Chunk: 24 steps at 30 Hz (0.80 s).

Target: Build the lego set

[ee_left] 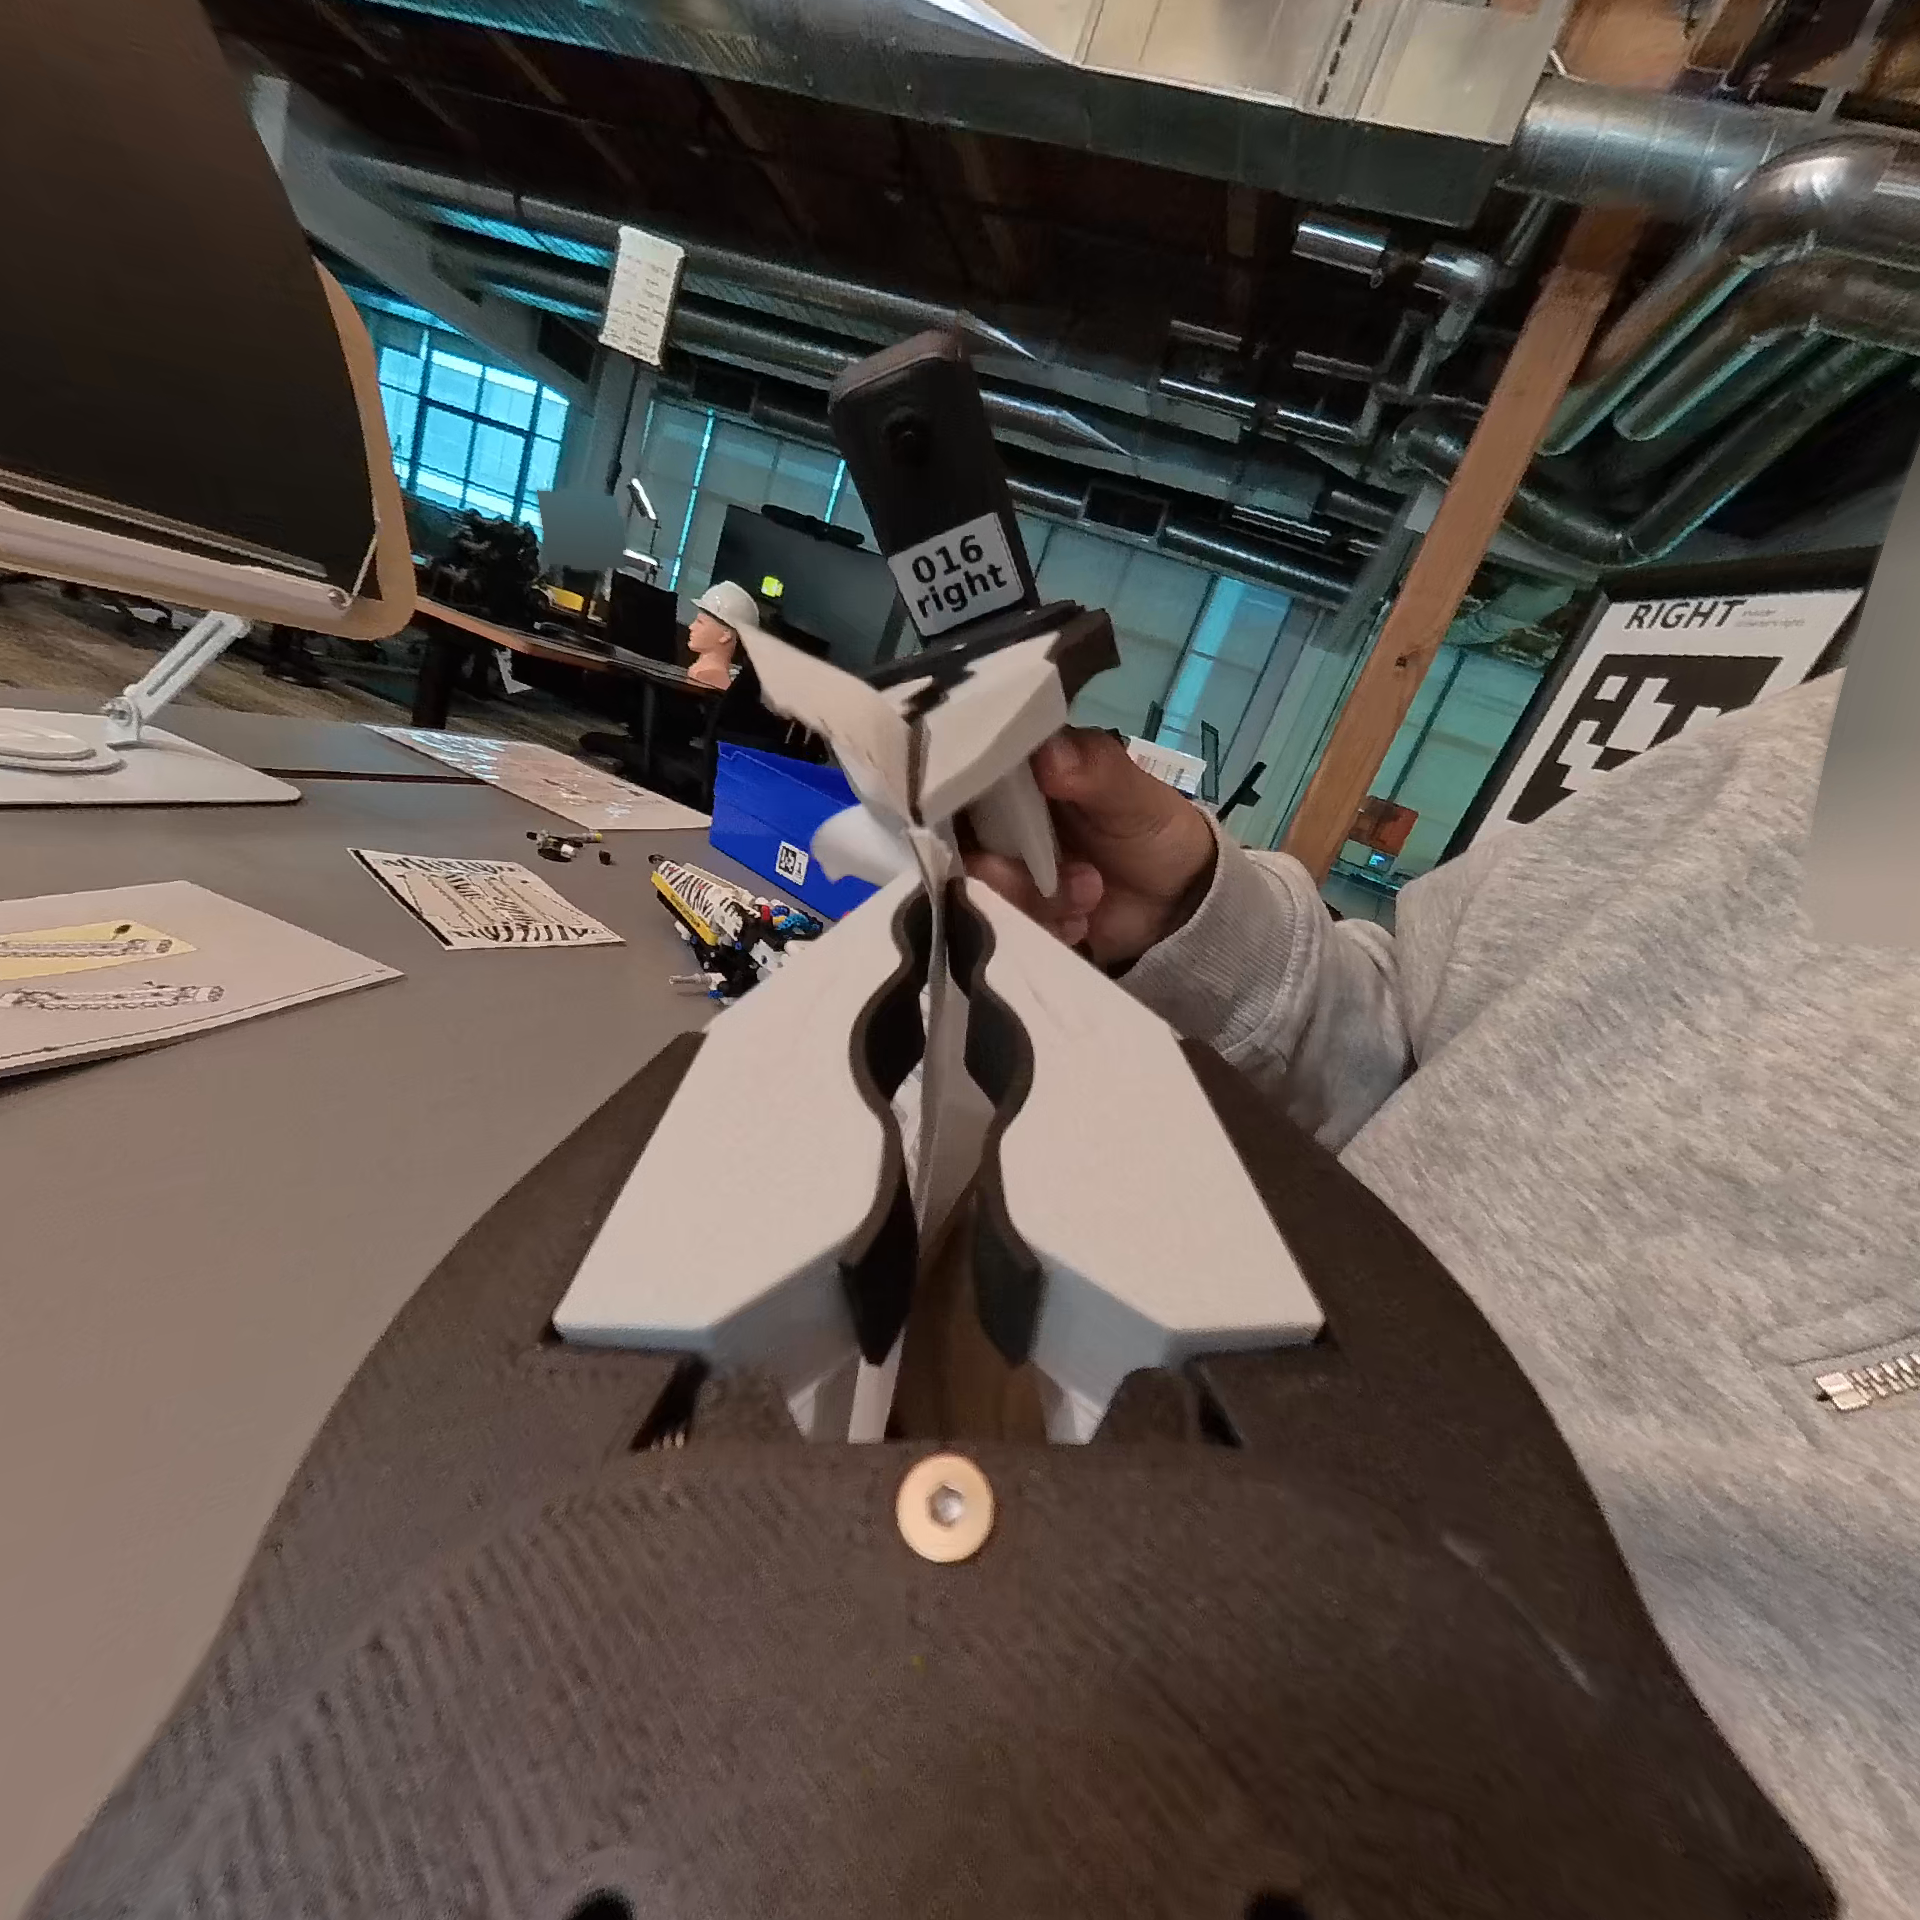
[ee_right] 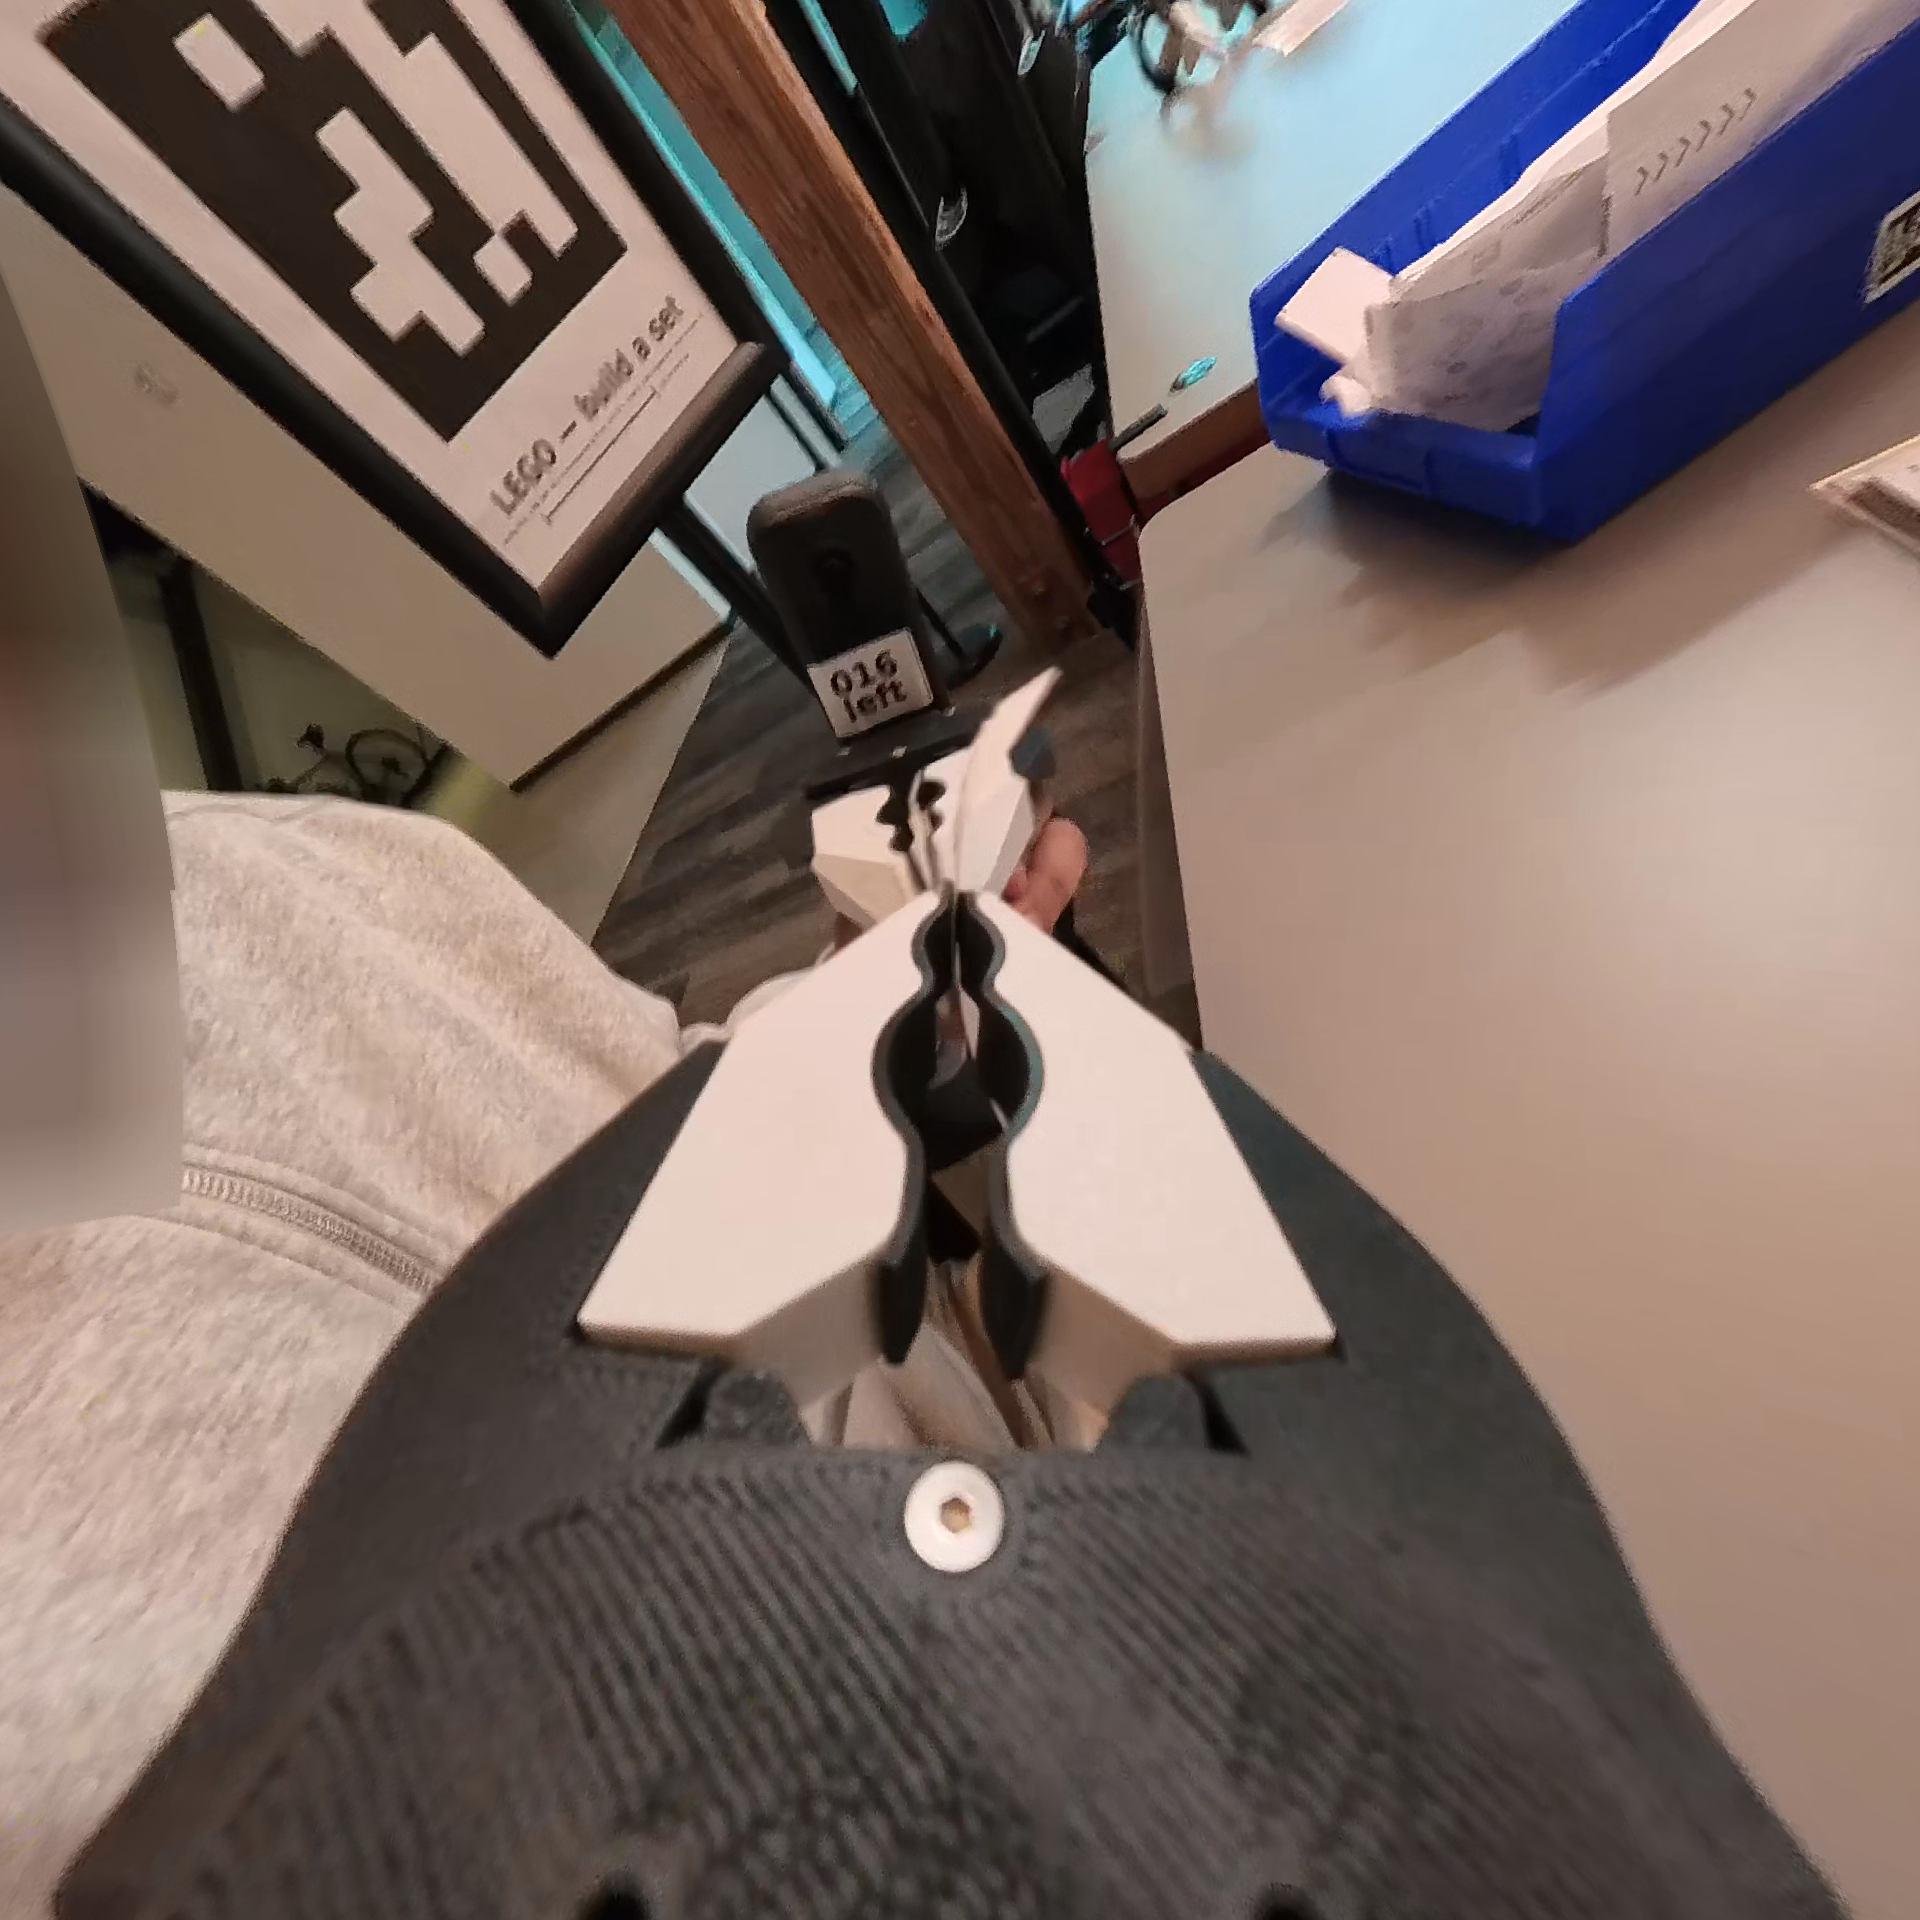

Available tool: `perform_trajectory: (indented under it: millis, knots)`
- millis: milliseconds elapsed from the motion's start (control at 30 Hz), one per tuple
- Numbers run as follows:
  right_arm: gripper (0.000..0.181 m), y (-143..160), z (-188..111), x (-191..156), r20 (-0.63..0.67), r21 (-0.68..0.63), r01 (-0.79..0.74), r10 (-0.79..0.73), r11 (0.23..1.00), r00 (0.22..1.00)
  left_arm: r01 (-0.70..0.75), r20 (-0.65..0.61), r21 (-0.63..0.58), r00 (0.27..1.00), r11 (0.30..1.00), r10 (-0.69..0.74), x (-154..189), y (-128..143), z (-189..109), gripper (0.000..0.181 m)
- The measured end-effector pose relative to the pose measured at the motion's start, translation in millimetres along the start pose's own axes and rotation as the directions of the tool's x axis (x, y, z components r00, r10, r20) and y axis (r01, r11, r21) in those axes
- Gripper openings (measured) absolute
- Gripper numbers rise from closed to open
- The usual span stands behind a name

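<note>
In the left wrist view, the left gripper [ee_left: 928, 894] is pinching a thin white paper bag [ee_left: 940, 1049] edge-on between its closed fingers, so little more than the bag's edge is showing. The right gripper [ee_left: 914, 821] is meeting it tip to tip from above, tilted, also clamping the bag; a hand [ee_left: 1117, 842] in a grey sleeve [ee_left: 1278, 977] is gripping its handle. The partly built lego model [ee_left: 727, 920] is lying on the grey table [ee_left: 312, 1195] beyond the fingers, partly cut off behind them, beside printed instruction sheets [ee_left: 156, 966] and a blue bin [ee_left: 790, 821]. A monitor stand is sitting far left, with ducts and windows of a workshop hall behind.

In the right wrist view, the right gripper [ee_right: 951, 914] is squeezing the same bag [ee_right: 956, 1023], blurred and barely readable. The left gripper [ee_right: 935, 873] is facing it, its holder's hand mostly hidden. The table edge is running alongside at right, the blue bin [ee_right: 1455, 436] holding more white bags. A framed marker board and a wooden post are standing behind.
</note>
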State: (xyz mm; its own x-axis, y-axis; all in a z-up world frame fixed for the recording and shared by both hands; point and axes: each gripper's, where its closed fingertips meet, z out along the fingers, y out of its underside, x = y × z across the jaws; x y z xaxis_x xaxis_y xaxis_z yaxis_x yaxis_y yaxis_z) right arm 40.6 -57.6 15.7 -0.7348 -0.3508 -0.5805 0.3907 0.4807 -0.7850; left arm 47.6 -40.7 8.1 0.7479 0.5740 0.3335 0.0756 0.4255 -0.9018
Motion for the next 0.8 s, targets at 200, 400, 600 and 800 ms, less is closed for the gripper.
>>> perform_trajectory:
  millis: [200,400,600,800]
  knots:
    - [0.000,-2.7,-8.4,5.7,-0.047,0.019,0.028,-0.027,0.999,0.999,0.012,-0.004,-0.002,1.000,1.000,-0.012,-3.1,3.1,-0.2,0.000]
    - [0.023,-16.2,-19.6,-3.2,-0.057,0.047,0.123,-0.120,0.991,0.991,0.034,-0.031,0.014,0.999,0.999,-0.033,-4.2,0.8,-6.5,0.000]
    - [0.047,2.3,-14.8,9.2,-0.168,-0.167,0.258,-0.285,0.952,0.944,0.049,-0.075,-0.002,0.996,0.999,-0.049,-0.4,3.6,-7.2,0.000]
    - [0.049,11.4,-8.2,12.5,-0.148,-0.345,0.262,-0.328,0.901,0.933,0.063,-0.124,-0.044,0.990,0.997,-0.068,7.3,7.4,-6.5,0.000]
